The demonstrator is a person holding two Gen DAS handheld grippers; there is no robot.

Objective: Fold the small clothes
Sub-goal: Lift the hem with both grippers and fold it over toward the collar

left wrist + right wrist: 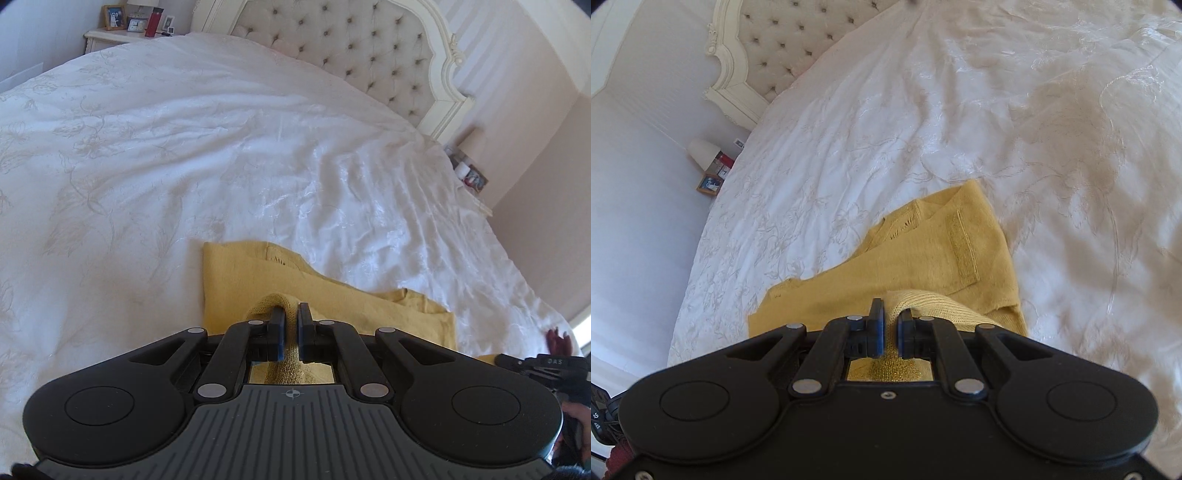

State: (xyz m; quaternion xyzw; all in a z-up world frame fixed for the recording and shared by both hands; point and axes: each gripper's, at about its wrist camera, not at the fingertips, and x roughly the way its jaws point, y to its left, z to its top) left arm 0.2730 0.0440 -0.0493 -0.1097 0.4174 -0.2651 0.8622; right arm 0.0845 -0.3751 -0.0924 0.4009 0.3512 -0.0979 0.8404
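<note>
White embroidered bed (147, 166) serves as the folding surface, so the mustard knit sweater (240, 273) lies flat on it, partly folded. Left gripper (291, 328) is clamped on a bunched ribbed edge, right gripper (891, 328) is pinched on another ribbed edge; both lift it, likely to carry the hem over the body for the next fold.

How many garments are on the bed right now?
1: a yellow knit garment on the white bedspread, its near edge pinched by both the left tongs and right tongs. Others may lie out of view.
</note>
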